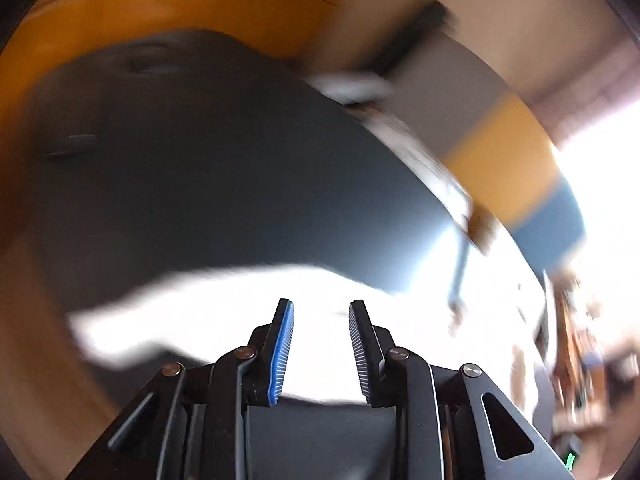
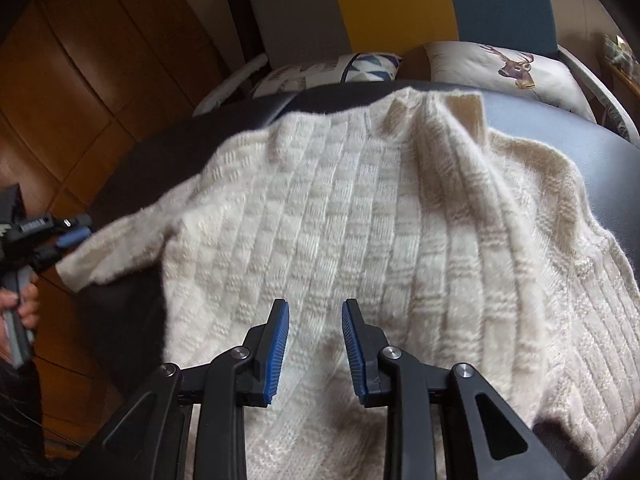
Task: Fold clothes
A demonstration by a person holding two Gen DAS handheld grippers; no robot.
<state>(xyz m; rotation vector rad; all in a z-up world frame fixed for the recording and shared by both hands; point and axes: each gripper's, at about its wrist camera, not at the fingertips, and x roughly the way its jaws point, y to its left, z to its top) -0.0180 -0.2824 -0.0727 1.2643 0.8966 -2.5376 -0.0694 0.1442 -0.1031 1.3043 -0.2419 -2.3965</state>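
- Nearest the right wrist lens, the right gripper (image 2: 314, 344) hangs low over a cream knitted sweater (image 2: 360, 220), its blue-padded jaws parted with a clear gap and nothing between them; whether the tips touch the knit cannot be told.
- That sweater lies spread on a dark mattress cover (image 2: 560, 128), its body filling the middle of the right wrist view and running off toward 4 and 5 o'clock.
- A raised fold of the knit stands up near 12 o'clock, just right of centre.
- One sleeve (image 2: 116, 248) stretches toward 9 o'clock, its cuff end close beside the left gripper (image 2: 68, 232), seen there side-on with a hand (image 2: 24, 304) on its handle; from this angle its jaw gap cannot be read.
- Beyond the sweater, at 12 to 1 o'clock, lies a pillow with a stag print (image 2: 516, 68), and at 11 o'clock a pillow with blue triangles (image 2: 344, 68).
- Wooden panelling (image 2: 80, 80) fills the side from 9 to 11 o'clock.
- From the left wrist camera, badly blurred, the left gripper (image 1: 321, 348) shows its jaws parted with nothing caught between them.
- Behind its fingers an overexposed white shape, apparently the sweater (image 1: 224, 308), crosses from 8 toward 3 o'clock over the dark cover (image 1: 220, 160).
- Orange-brown wood (image 1: 160, 0) curves along the top of that view from 9 to 12 o'clock.
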